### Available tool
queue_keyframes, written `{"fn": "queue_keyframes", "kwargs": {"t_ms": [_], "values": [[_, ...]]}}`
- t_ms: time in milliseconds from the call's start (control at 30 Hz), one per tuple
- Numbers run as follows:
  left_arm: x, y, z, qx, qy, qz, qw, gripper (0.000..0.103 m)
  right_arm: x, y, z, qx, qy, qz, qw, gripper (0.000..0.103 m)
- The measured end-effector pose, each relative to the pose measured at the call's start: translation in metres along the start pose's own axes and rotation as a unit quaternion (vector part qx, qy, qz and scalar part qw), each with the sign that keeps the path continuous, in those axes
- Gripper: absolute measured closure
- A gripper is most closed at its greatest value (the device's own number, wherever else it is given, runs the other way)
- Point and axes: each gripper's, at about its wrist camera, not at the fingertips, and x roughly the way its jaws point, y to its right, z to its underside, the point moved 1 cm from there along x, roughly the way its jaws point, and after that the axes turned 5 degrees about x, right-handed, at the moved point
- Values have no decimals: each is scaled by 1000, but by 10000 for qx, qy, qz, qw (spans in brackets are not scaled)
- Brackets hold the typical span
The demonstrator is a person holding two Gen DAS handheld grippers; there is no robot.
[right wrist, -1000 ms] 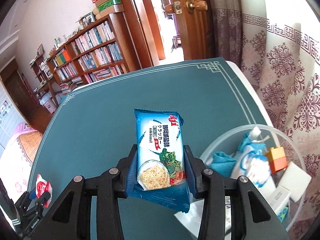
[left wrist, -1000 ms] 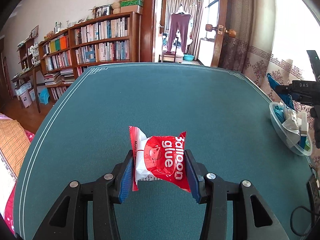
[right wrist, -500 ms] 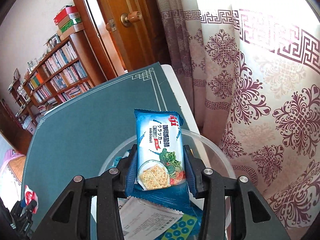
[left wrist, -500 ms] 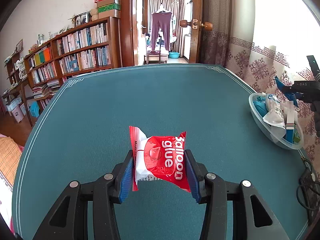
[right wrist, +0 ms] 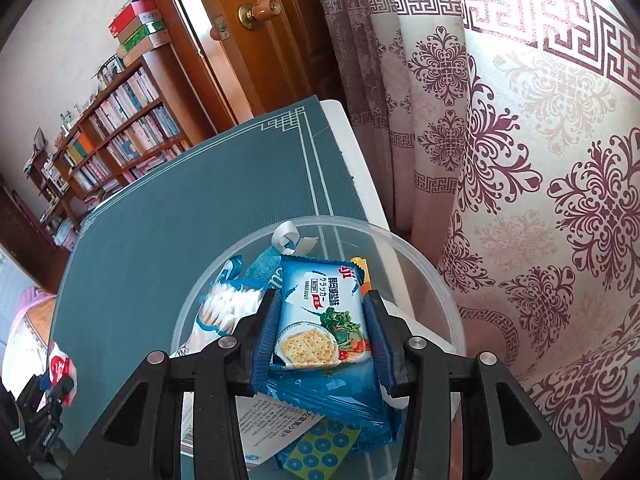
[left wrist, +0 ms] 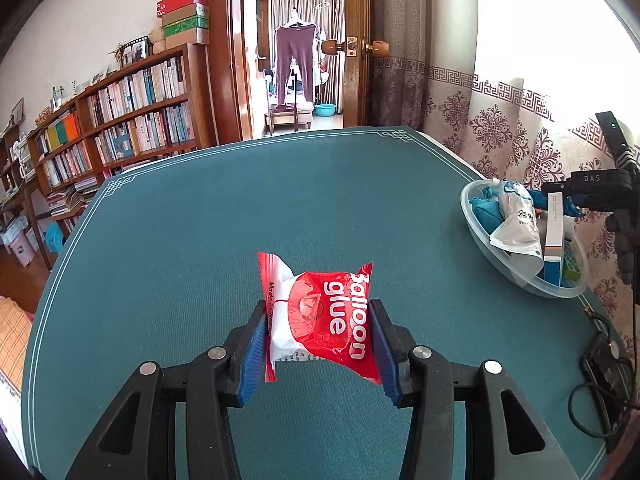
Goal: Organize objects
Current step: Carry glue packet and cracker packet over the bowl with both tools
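My left gripper [left wrist: 320,340] is shut on a red and white balloon glue packet [left wrist: 320,316] and holds it above the green table mat [left wrist: 240,220]. My right gripper [right wrist: 324,340] is shut on a blue cracker packet [right wrist: 324,320] and holds it over the clear plastic bowl [right wrist: 432,276]. The bowl also shows at the right in the left wrist view [left wrist: 488,252], with the right gripper [left wrist: 560,200] above it. The bowl holds a bag of cotton swabs [right wrist: 224,312], a teal cloth [right wrist: 264,264] and several other packets.
The bowl stands near the table's right edge, beside patterned curtains [right wrist: 540,160]. A black device with cables [left wrist: 604,364] lies at the table's near right corner. A bookshelf [left wrist: 132,120] and an open doorway [left wrist: 304,76] are beyond the table's far side.
My right gripper has carried the cracker packet from beside the bowl to over it and lower into it. The left gripper, still holding the glue packet, has turned right, toward the bowl.
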Motion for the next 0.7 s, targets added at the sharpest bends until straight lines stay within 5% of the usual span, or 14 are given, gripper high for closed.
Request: {"fn": "queue_keyframes", "kwargs": {"t_ms": [467, 700], "values": [[-2, 56, -30, 506, 202, 463, 9974, 53, -34, 3, 19, -13, 414, -147, 9990, 59], [0, 86, -51, 573, 227, 996, 9931, 53, -60, 4, 31, -2, 830, -111, 9965, 59]]}}
